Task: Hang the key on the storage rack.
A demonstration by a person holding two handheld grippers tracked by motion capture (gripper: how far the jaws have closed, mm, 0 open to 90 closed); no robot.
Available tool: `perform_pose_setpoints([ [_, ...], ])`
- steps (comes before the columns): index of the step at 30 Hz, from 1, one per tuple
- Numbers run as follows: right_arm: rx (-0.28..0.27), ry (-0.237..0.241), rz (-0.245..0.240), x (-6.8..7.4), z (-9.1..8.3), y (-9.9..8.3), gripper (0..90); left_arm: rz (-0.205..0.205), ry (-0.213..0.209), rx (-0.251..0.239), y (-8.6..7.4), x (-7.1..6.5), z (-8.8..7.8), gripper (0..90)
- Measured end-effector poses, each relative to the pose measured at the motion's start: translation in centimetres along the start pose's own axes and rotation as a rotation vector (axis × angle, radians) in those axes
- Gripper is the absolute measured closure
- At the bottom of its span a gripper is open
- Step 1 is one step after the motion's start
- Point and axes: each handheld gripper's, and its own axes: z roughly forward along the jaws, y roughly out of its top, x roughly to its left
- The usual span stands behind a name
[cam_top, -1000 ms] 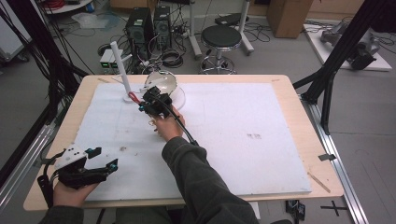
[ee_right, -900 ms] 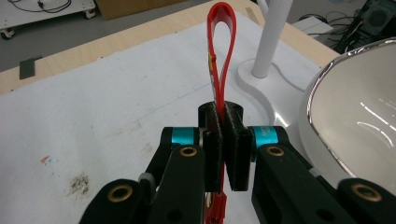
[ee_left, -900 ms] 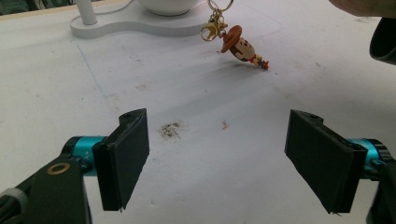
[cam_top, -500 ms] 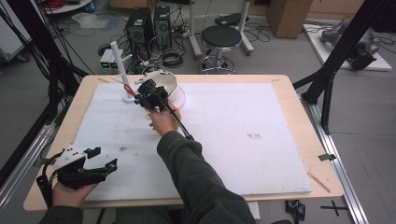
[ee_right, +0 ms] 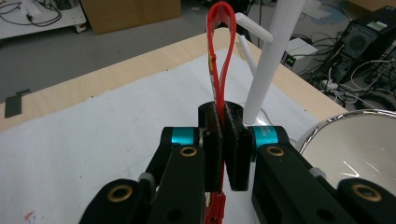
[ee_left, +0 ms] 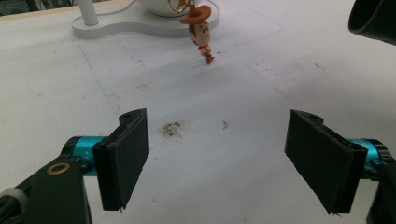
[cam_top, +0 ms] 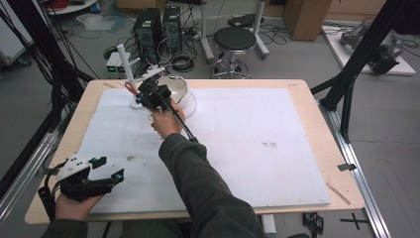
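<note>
The red strap (ee_right: 217, 51) stands pinched between the jaws of the right gripper (ee_right: 223, 140), its loop rising above the pads and held open just beside the short peg (ee_right: 254, 27) that sticks out from the white post (ee_right: 273, 56). That hold looks meant to hang the loop on the peg: the jaws are closed flat on the strap below the loop, so the loop stays upright and free to slip over the peg's end. Under the gripper a figure (ee_left: 201, 32) in a brown hat dangles from a gold ring clear of the table, so it would seem to be the weight at the strap's lower end, though the join between them is hidden.

In the high view the right gripper (cam_top: 151, 93) is at the post (cam_top: 127, 67), which rises from a flat white base (ee_left: 135, 23). A shiny bowl (ee_right: 355, 149) sits on the same base just beside the post.

The left gripper (ee_left: 217, 158) rests near the table's near left corner, well apart from the work, its jaws wide open with nothing between them; it looks to be waiting.

A white sheet (cam_top: 237, 148), marked with a few dark smudges, covers most of the wooden table (cam_top: 317, 104). Beyond it the grey floor holds a black stool (cam_top: 236, 42), computer towers (cam_top: 161, 25), loose cables and a cardboard box (cam_top: 304, 12).
</note>
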Motion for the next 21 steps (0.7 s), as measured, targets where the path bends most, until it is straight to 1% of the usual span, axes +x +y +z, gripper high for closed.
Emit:
perform_pose_setpoints([
  [3,0.003,-0.004,0.011,0.0,0.4,0.2,87.1,-0.001,-0.001,-0.002,0.0,0.0,0.0,22.4],
  [7,0.001,-0.017,0.002,-0.2,0.7,0.6,87.1,-0.003,0.000,-0.002,0.0,0.0,0.0,22.4],
  [9,0.016,-0.021,0.012,-0.3,1.0,0.9,87.1,0.000,-0.002,-0.001,0.0,0.0,0.0,22.4],
  [11,0.004,-0.032,0.001,-0.3,1.1,1.3,87.1,0.001,-0.001,-0.002,0.0,0.0,0.0,22.4],
  [12,0.005,-0.029,0.008,-0.2,1.1,1.4,87.0,-0.001,0.001,-0.003,0.0,0.0,0.0,22.4],
  [15,0.004,-0.030,-0.007,-0.2,1.5,1.7,87.1,-0.001,-0.002,-0.002,0.0,0.0,0.0,22.4],
  [16,0.005,-0.033,-0.001,-0.1,1.7,1.8,87.1,-0.002,0.000,-0.002,0.0,0.0,-0.1,22.4],
  [21,0.028,-0.052,-0.007,0.0,2.4,2.3,87.0,-0.008,-0.001,-0.006,0.0,0.0,-0.1,22.3],
])
